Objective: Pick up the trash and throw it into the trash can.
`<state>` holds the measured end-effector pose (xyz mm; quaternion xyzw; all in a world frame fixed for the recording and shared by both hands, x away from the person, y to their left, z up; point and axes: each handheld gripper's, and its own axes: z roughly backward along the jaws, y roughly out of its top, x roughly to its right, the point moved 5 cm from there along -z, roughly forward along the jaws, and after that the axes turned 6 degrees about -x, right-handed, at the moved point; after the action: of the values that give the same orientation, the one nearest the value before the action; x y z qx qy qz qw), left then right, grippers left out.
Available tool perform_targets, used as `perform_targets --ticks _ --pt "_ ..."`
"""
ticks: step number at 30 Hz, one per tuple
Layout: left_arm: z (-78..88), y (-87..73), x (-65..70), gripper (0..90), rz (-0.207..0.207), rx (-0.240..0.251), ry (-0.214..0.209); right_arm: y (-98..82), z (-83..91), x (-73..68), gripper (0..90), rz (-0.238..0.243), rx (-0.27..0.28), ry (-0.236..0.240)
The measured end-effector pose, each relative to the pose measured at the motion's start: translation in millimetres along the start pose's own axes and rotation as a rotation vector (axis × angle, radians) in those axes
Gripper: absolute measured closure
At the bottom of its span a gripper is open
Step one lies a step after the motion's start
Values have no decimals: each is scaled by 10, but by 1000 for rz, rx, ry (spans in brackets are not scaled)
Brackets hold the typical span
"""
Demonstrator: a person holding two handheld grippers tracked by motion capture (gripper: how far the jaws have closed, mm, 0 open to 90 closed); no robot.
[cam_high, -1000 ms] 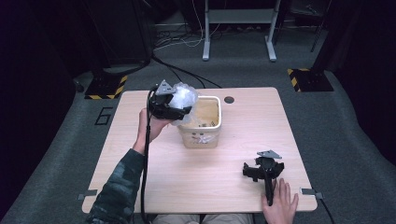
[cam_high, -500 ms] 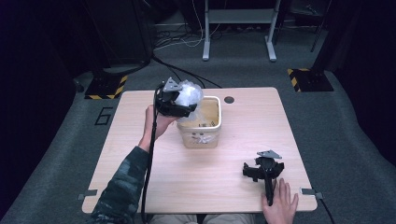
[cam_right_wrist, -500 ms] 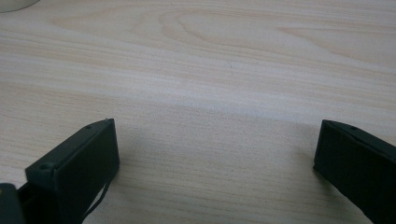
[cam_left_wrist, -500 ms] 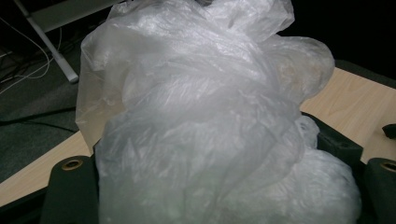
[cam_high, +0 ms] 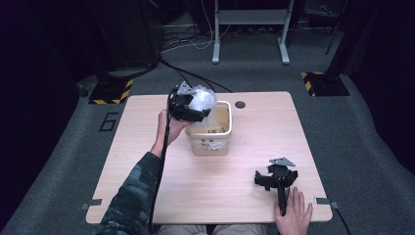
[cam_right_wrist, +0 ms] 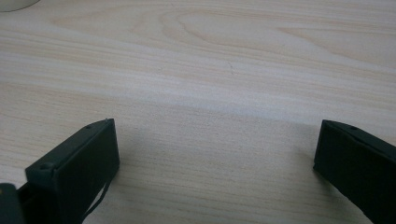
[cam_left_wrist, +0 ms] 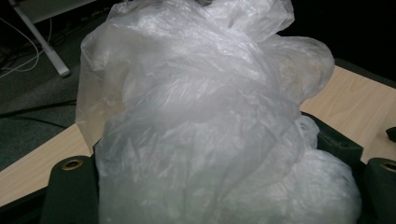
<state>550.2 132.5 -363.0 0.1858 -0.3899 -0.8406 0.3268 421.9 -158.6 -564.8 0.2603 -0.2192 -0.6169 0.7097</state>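
Note:
A crumpled clear plastic bag [cam_high: 201, 99] hangs over the left rim of a beige square bin [cam_high: 211, 142] near the table's middle. My left gripper [cam_high: 192, 108] is shut on the bag, holding it above the bin. In the left gripper view the plastic bag [cam_left_wrist: 201, 121] bulges between my jaws and covers most of what lies ahead. My right gripper [cam_high: 275, 175] rests on the table at the front right, open, with a hand behind it. In the right gripper view the right gripper [cam_right_wrist: 217, 156] stands wide over bare wood, nothing between its jaws.
The wooden table [cam_high: 147, 186] has a round cable hole [cam_high: 240, 104] at its back edge. Cables trail over the dark carpet behind, beside a metal stand [cam_high: 249, 22] and yellow-black striped floor plates [cam_high: 318, 81].
My left gripper has carried the bag up and to the right, from beside the bin's left wall to above its rim. The right gripper has stayed put.

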Motion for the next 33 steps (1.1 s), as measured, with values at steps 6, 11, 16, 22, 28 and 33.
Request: perform_targets --ticks 6,11,16,22,28,33 --pt "-91 -14 -2 251 9 -16 -9 -1 0 -1 0 -1 -1 1" --pt "-186 -30 39 251 7 -35 -22 -1 0 4 0 6 0 1" --pt "-314 -48 65 250 3 -65 -34 0 -2 4 0 5 4 -1" --pt "-447 -96 40 248 21 -106 -53 0 -1 6 0 8 4 0" --pt "-517 -130 14 247 31 -129 -59 0 -2 8 0 12 5 -1" --pt "-572 -161 -9 246 37 -149 -62 -2 0 3 0 6 2 0"
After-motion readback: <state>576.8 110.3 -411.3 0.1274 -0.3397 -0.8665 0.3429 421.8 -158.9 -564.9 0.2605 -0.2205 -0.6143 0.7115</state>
